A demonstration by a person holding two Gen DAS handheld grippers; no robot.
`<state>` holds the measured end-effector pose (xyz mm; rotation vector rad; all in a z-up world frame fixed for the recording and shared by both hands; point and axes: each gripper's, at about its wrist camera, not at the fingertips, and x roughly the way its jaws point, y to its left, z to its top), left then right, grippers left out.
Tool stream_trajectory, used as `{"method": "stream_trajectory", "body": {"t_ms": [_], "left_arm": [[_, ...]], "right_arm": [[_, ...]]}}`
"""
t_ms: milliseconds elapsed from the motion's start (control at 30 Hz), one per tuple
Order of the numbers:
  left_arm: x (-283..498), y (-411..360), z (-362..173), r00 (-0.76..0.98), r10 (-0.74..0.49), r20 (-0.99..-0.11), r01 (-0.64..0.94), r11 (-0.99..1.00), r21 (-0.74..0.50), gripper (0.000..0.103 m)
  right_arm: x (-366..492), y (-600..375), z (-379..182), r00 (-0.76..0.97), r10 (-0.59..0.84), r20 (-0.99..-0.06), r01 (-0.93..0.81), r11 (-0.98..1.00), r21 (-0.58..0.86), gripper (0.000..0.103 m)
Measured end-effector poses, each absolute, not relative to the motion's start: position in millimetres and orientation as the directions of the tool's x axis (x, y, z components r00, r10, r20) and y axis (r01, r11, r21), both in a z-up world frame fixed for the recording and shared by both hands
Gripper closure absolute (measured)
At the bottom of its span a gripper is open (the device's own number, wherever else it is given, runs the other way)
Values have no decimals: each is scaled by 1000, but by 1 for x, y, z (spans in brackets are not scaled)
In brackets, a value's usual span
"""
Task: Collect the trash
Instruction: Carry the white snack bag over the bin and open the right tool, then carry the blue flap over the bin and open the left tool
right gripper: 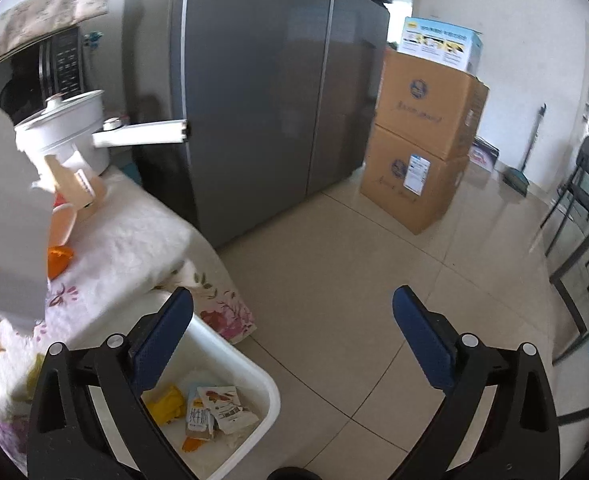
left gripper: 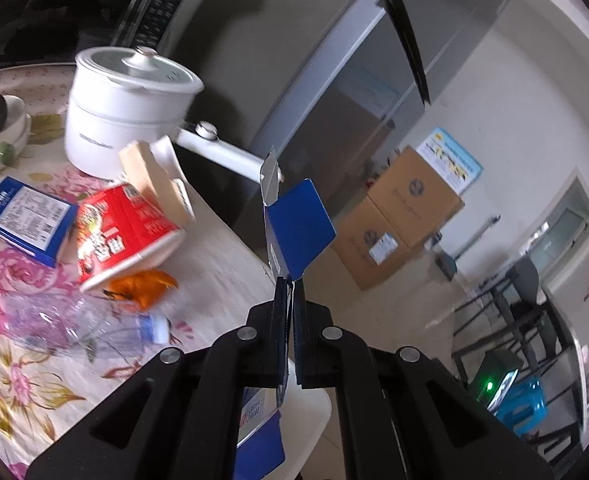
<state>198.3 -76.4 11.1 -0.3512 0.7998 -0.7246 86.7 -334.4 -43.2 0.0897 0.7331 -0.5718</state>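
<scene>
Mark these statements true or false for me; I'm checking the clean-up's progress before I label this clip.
1. The left gripper is shut on a flattened blue carton. True.
2. The right gripper holds a yellow wrapper. False: its jaws stand wide open with nothing between them.
3. The white bin on the floor already holds trash. True: a milk carton and snack packets lie in it.
4. The red instant-noodle cup stands upright on the table. False: it lies tipped on its side.
5. A clear plastic bottle lies on the floral tablecloth. True.
</scene>
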Motion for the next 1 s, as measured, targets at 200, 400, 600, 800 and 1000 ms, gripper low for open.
{"method": "stream_trajectory", "body": {"t_ms": [200, 400, 600, 800, 1000], "left_arm": [[189, -99, 0, 426, -713, -557, 487, 700, -523, 100], [181, -117, -12, 364, -721, -590, 517, 683, -516, 100], [176, -133, -30, 300, -712, -635, 524, 679, -514, 99], [176, -140, -43, 251, -704, -664, 514, 678, -525, 62], [177, -138, -49, 238, -676, -698, 504, 700, -506, 45]], "right_arm": [[87, -338, -45, 585, -469, -662, 542, 833, -111, 7], [86, -342, -44, 584, -470, -661, 551, 828, -102, 7], [86, -343, -45, 583, -467, -665, 550, 829, -100, 7], [89, -342, -45, 583, -459, -670, 547, 832, -95, 7], [92, -341, -45, 583, -453, -675, 546, 833, -87, 7]]}}
